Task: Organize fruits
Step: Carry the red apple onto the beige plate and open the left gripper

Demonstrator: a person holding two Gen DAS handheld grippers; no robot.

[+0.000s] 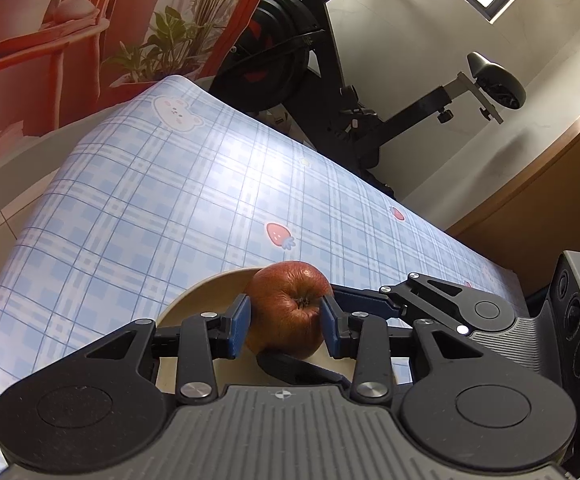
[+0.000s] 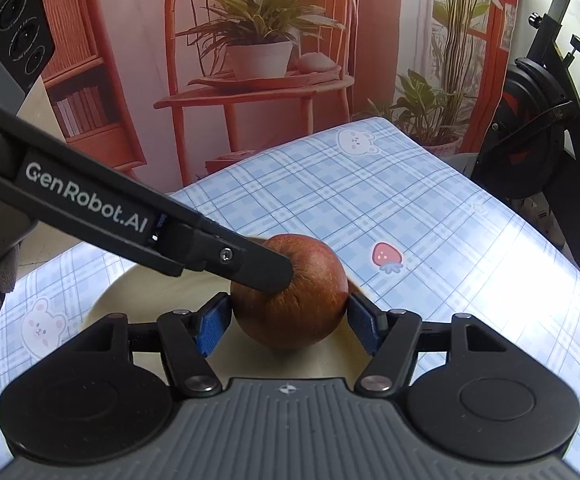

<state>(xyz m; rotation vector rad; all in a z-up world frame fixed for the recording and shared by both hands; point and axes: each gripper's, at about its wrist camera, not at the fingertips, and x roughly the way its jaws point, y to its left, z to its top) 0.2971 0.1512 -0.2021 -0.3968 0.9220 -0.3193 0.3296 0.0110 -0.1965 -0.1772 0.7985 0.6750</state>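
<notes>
A red apple (image 1: 290, 308) sits on a pale round plate (image 1: 206, 292) on the blue plaid tablecloth. My left gripper (image 1: 286, 326) has its blue pads against both sides of the apple. In the right wrist view the same apple (image 2: 301, 308) sits on the plate (image 2: 130, 280) between my right gripper's (image 2: 290, 320) blue pads, which touch its sides. The left gripper's black finger (image 2: 250, 266) crosses in front and lies on the apple's top. The right gripper's body shows at the right of the left wrist view.
The blue plaid tablecloth (image 1: 170, 200) with bear and strawberry prints covers the table. A black exercise bike (image 1: 329, 80) stands beyond the table's far edge. A printed backdrop of plants and shelves (image 2: 250, 60) hangs behind the table.
</notes>
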